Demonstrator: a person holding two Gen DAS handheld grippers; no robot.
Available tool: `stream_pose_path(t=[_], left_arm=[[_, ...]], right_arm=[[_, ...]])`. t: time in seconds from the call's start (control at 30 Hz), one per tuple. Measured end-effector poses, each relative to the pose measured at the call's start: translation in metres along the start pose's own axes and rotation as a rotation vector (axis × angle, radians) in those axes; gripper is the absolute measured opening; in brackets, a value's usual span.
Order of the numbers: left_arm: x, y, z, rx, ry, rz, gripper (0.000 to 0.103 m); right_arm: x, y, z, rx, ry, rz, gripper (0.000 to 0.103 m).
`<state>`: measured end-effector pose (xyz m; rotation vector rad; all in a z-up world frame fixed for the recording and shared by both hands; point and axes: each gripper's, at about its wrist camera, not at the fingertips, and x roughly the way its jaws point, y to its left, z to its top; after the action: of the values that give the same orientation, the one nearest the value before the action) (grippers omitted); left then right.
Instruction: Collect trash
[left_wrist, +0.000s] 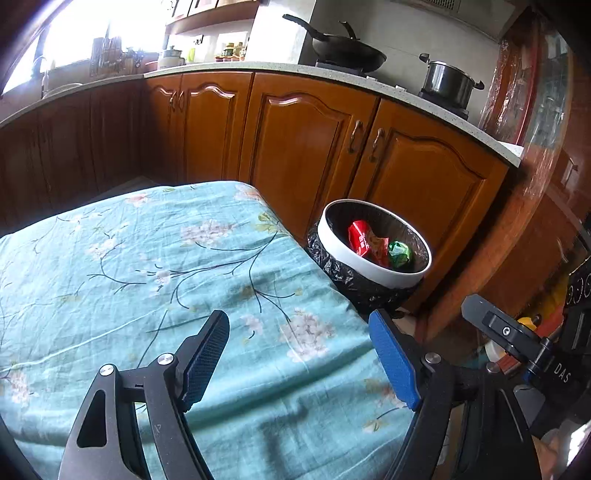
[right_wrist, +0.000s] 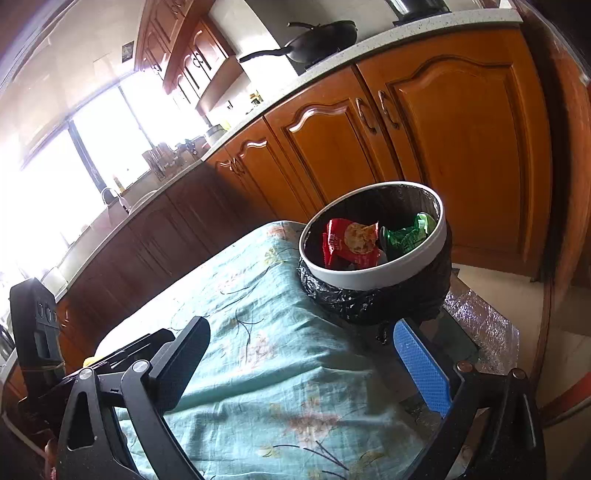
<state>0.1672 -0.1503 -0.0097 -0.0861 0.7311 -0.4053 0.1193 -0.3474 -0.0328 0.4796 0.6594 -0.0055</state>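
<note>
Floral cloth (left_wrist: 155, 258) over table; wok (left_wrist: 347, 55), pot (left_wrist: 448, 83) on counter (left_wrist: 258, 68).

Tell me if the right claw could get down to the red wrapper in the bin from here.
Probably yes. The right claw is open and empty. The bin is open-topped, with the red wrapper lying on top beside a green one. Nothing lies between claw and bin.

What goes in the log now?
left open, empty | right open, empty | bin: red wrapper, green wrapper inside
</note>
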Motion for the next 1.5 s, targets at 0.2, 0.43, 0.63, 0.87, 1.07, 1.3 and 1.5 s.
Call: stream_pose_path(t=[0.2,0.43,0.63,0.87,1.07,1.3,1.5], left_arm=[[-0.047,0.008,-0.006,0.021,-0.13,0.057,0.096],[-0.076,0.003,-0.024,0.053,-0.284,0.173,0.102],[-0.071,-0.009,-0.044,0.107,-0.277,0.193,0.102],[-0.065,-0.004,-0.042,0.097,-0.245,0.204,0.102],[-0.06,0.002,-0.039,0.088,-0.241,0.225,0.102],[-0.06,0.007,-0.039,0.086,-0.247,0.252,0.102],[-0.058,0.009,-0.039,0.095,-0.244,0.248,0.102]], right_arm=[[-0.035,0.029,0.014,-0.105,-0.111,-0.055,0.102],[-0.064,0.056,0.01,-0.242,-0.327,-0.148,0.103],[-0.046,0.051,-0.009,-0.235,-0.29,-0.151,0.103],[-0.04,0.052,-0.014,-0.254,-0.252,-0.161,0.103],[-0.035,0.05,-0.019,-0.237,-0.226,-0.154,0.103],[-0.037,0.051,-0.02,-0.243,-0.228,-0.157,0.103],[-0.041,0.053,-0.018,-0.247,-0.234,-0.151,0.103]])
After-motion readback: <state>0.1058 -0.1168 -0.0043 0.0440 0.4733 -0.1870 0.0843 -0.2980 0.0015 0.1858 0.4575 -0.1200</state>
